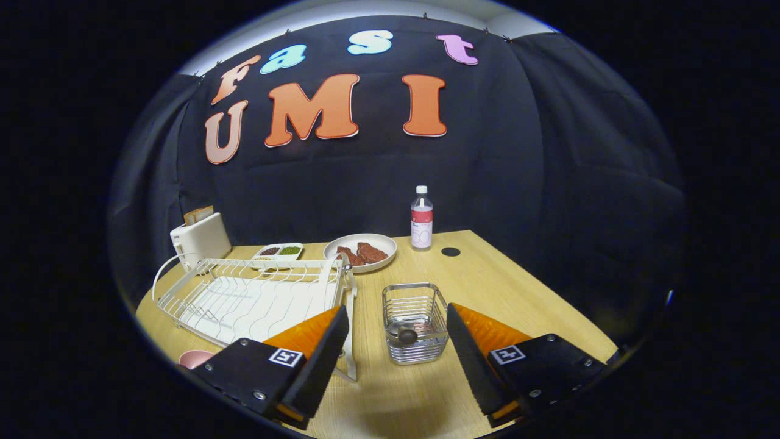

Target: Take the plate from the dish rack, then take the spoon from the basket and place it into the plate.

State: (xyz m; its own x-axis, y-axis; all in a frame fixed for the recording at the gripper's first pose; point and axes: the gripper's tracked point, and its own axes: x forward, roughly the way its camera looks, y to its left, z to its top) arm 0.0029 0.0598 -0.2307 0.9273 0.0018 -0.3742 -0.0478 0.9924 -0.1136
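My gripper (396, 312) is open and holds nothing. A small wire basket (415, 299) stands on the wooden table (518, 286), just ahead of the fingers and in the gap between them. Inside it lies the spoon (404, 333), its dark bowl toward me. The white dish rack (256, 296) stands to the left of the basket, partly behind my left finger (317, 353). A pink plate (195, 358) lies on the table in front of the rack, left of that finger; only its edge shows.
Beyond the rack are a white toaster (200, 239), a small divided dish (278, 250) and a round plate of red-brown food (359, 251). A clear bottle (421, 218) stands at the table's back, with a dark hole (451, 251) in the tabletop beside it.
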